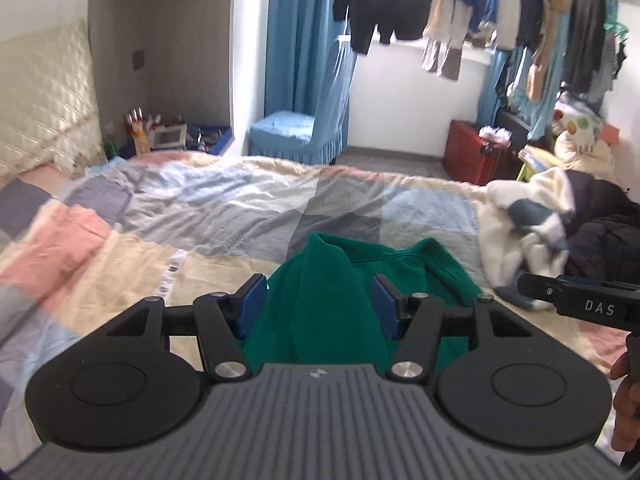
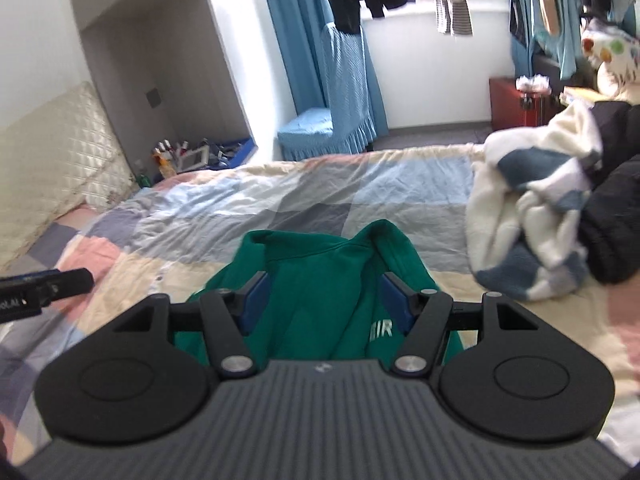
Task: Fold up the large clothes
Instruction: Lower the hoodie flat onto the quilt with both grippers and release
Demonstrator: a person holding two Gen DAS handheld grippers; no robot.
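A green sweatshirt (image 1: pixel 328 272) lies folded into a narrow bundle on the patchwork bed cover (image 1: pixel 200 216), with white letters showing on it in the right wrist view (image 2: pixel 320 256). My left gripper (image 1: pixel 319 300) hovers above it, jaws open, blue pads clear of the cloth. My right gripper (image 2: pixel 325 300) hovers over the same sweatshirt, also open and holding nothing. A finger of the right gripper (image 1: pixel 560 296) shows at the right edge of the left wrist view. A finger of the left gripper (image 2: pixel 60 282) shows at the left edge of the right wrist view.
A heap of white and blue fleece (image 2: pixel 532 216) and a black jacket (image 2: pixel 612 220) lie on the bed to the right. A quilted headboard (image 1: pixel 44 96) stands at the left. Beyond the bed are a blue covered chair (image 1: pixel 304 132), a red box (image 1: pixel 476 152) and hanging clothes (image 1: pixel 400 0).
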